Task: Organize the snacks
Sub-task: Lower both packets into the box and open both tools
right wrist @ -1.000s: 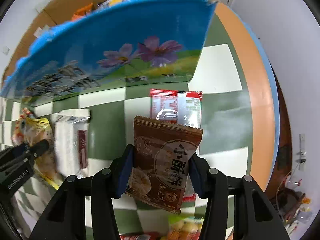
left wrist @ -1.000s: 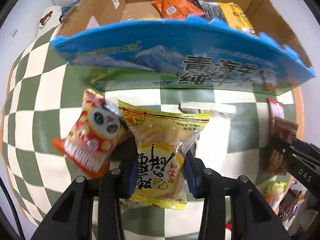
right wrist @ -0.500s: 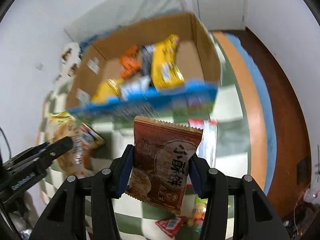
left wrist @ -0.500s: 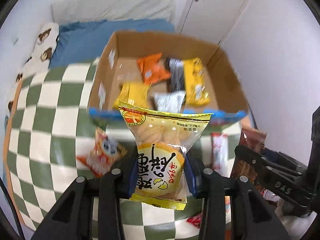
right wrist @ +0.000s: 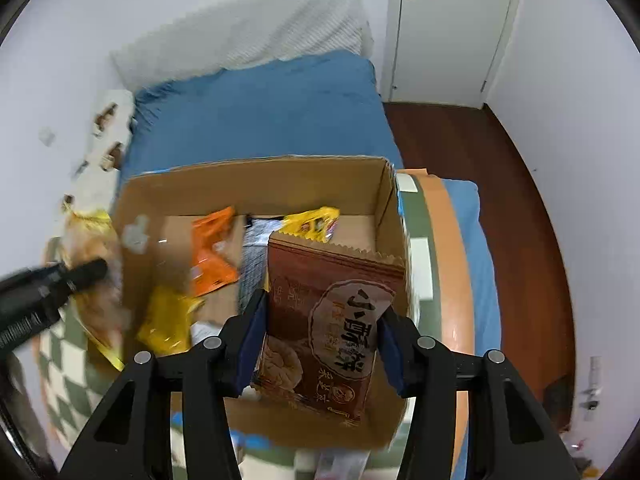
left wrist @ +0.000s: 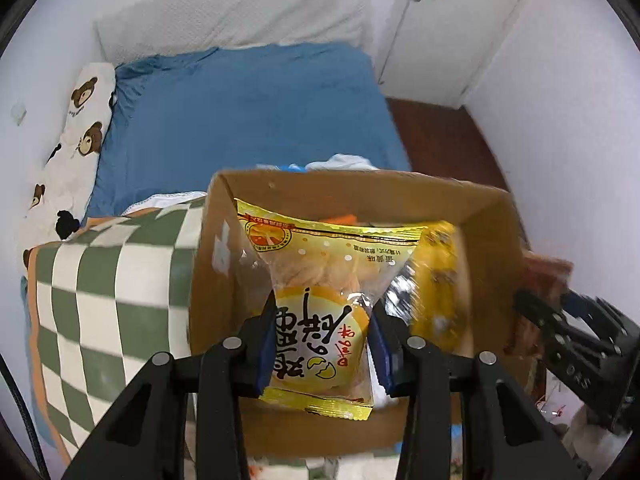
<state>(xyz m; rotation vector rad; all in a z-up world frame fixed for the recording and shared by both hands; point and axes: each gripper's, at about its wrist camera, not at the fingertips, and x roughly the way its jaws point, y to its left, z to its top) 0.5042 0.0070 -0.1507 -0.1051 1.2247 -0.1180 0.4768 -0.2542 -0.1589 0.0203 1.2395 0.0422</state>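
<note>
My left gripper (left wrist: pixel 324 336) is shut on a yellow egg-cake packet (left wrist: pixel 320 308) and holds it over the open cardboard box (left wrist: pixel 208 280). My right gripper (right wrist: pixel 320 336) is shut on a brown pastry packet (right wrist: pixel 324 320) and holds it over the same box (right wrist: pixel 256 184), near its right wall. Inside the box lie an orange packet (right wrist: pixel 210 256), yellow packets (right wrist: pixel 168 316) and a silver-black one (right wrist: pixel 254 260). The left gripper and its packet show blurred at the left edge of the right wrist view (right wrist: pixel 52 280). The right gripper shows at the right of the left wrist view (left wrist: pixel 568 344).
The box stands on a green-and-white checked cloth (left wrist: pixel 100 300) with an orange border (right wrist: pixel 448 264). Behind it is a bed with a blue sheet (left wrist: pixel 248 120), a bear-print pillow (left wrist: pixel 72 136) and a white door (right wrist: pixel 448 28). Dark wooden floor (right wrist: pixel 520 208) lies to the right.
Both grippers have risen from the cloth with their packets and moved forward over the open box. The loose snacks on the cloth have dropped out of sight below.
</note>
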